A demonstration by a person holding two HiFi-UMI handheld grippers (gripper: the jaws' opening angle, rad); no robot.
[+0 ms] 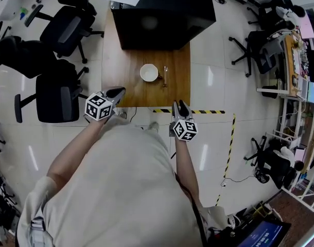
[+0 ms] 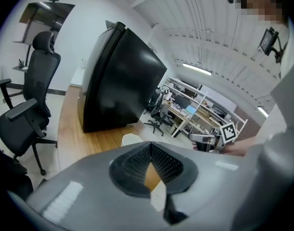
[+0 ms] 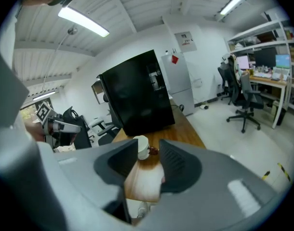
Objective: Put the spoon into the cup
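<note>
Left gripper (image 1: 117, 92): jaws pressed together, empty | right gripper (image 1: 178, 105): jaws spread, empty | cup (image 1: 149, 72): upright on table (image 1: 121, 60) | spoon (image 1: 166, 76): lying just beside cup.

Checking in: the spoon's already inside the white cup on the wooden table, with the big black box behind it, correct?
Not quite. The slim, pale spoon is not inside the round white cup. It lies on the brown wooden table beside the cup, on its right, as the head view shows. The big black box does stand behind it.
</note>
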